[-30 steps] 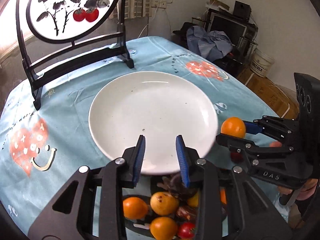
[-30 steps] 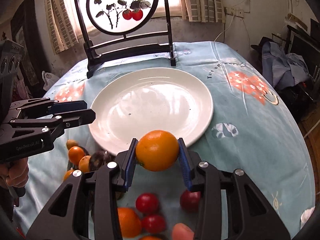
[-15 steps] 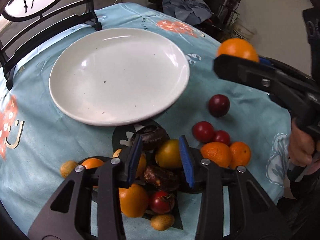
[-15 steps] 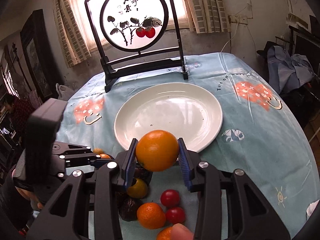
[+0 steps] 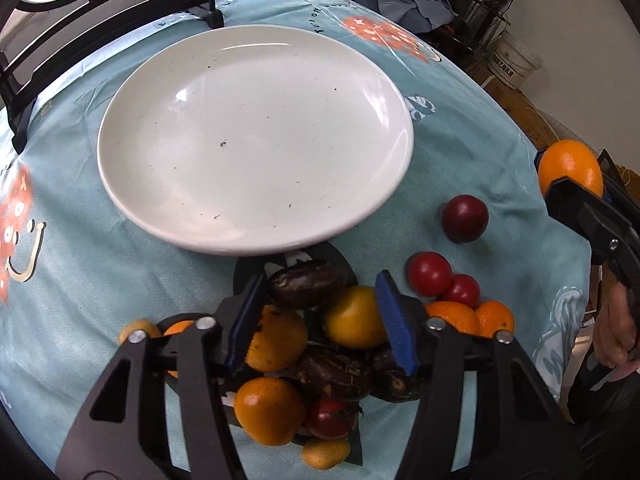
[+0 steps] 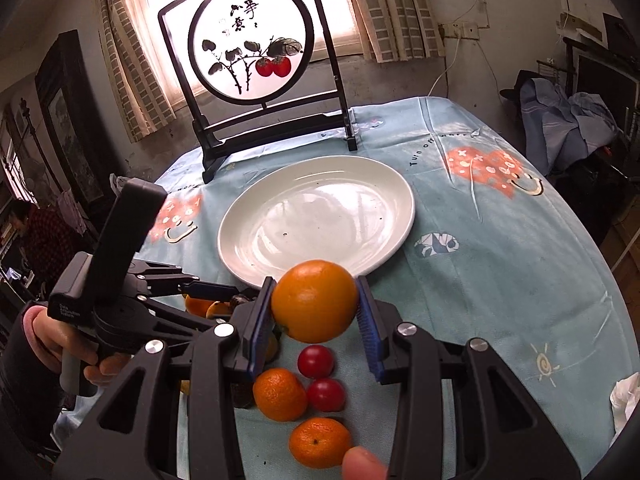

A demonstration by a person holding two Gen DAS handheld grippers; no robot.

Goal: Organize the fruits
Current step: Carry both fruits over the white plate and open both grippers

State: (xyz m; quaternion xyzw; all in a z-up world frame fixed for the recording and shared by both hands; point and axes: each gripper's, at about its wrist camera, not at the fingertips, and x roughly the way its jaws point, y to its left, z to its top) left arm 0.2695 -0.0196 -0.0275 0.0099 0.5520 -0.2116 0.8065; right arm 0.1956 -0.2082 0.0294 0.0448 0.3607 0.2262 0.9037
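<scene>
My left gripper hangs open over the fruit pile (oranges, dark dates, a tomato all heaped together), gripping nothing. Beyond it sits the white plate, bare on the blue tablecloth. My right gripper is clamped on a large orange, lifted above the loose cherry tomatoes.
</scene>
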